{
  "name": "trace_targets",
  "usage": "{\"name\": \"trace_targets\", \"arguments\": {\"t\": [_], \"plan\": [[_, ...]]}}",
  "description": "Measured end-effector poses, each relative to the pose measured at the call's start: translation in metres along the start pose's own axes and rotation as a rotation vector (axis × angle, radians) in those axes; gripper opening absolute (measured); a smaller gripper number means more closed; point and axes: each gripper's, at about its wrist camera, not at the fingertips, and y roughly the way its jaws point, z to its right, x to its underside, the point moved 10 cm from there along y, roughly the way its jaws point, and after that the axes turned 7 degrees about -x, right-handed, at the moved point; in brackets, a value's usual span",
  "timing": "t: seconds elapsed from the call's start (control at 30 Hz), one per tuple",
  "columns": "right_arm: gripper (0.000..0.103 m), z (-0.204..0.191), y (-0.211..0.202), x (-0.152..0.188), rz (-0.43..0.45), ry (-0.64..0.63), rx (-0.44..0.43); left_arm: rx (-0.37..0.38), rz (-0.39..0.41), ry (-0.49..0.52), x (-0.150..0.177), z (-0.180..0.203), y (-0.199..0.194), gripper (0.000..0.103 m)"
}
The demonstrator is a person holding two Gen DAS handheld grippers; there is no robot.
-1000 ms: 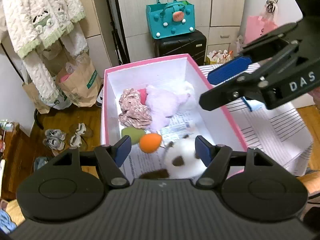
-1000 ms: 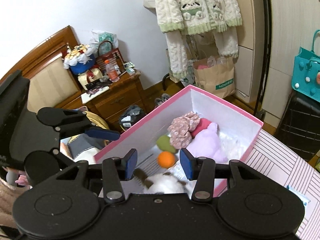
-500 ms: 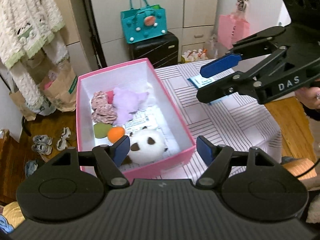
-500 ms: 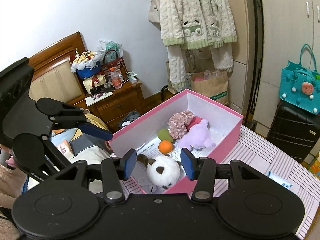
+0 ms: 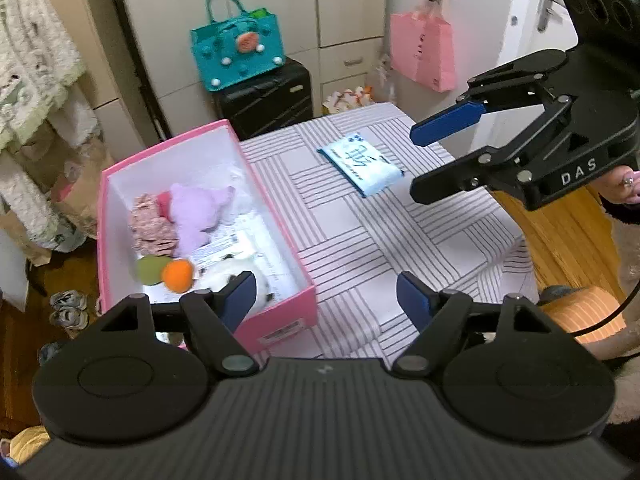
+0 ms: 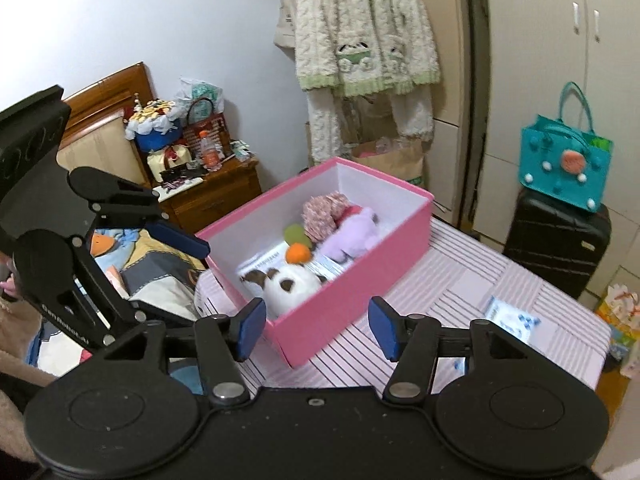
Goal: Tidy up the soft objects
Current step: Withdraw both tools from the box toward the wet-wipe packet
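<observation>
A pink box [image 5: 276, 236] [image 6: 360, 276] stands on the striped table [image 5: 400, 248]. Inside lie a purple plush [image 5: 196, 212] [image 6: 352, 236], a floral fabric piece [image 5: 152, 224], an orange ball [image 5: 178, 276] [image 6: 298, 254], a green soft piece [image 5: 148, 270] and a white plush with brown spots [image 6: 292, 282], partly hidden behind my left fingers [image 5: 240, 300]. My left gripper [image 5: 326, 300] is open and empty above the box's near corner. My right gripper [image 6: 318, 326] is open and empty, held back from the box; it also shows in the left wrist view [image 5: 436, 160].
A blue-and-white tissue pack [image 5: 360, 162] [image 6: 510, 318] lies on the table right of the box. A black suitcase [image 5: 268, 98] with a teal bag [image 5: 238, 54] stands behind. A bedside cabinet [image 6: 212, 192], hanging robe [image 6: 364, 28] and bed lie to the left.
Both grippers have drawn back and up from the box, so more of the table shows. The left view has swung right, bringing the tissue pack into sight. Both stay open and empty.
</observation>
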Motion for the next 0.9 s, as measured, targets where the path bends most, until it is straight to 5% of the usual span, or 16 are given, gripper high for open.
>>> {"name": "trace_targets", "arguments": {"t": [0.43, 0.9], "plan": [[0.067, 0.050, -0.004, 0.055, -0.003, 0.070, 0.058, 0.100, -0.061, -0.027, -0.011, 0.028, 0.056, 0.082], [0.076, 0.111, 0.000, 0.097, -0.002, 0.053, 0.119, 0.146, -0.009, -0.149, -0.045, 0.058, 0.112, 0.086]]}}
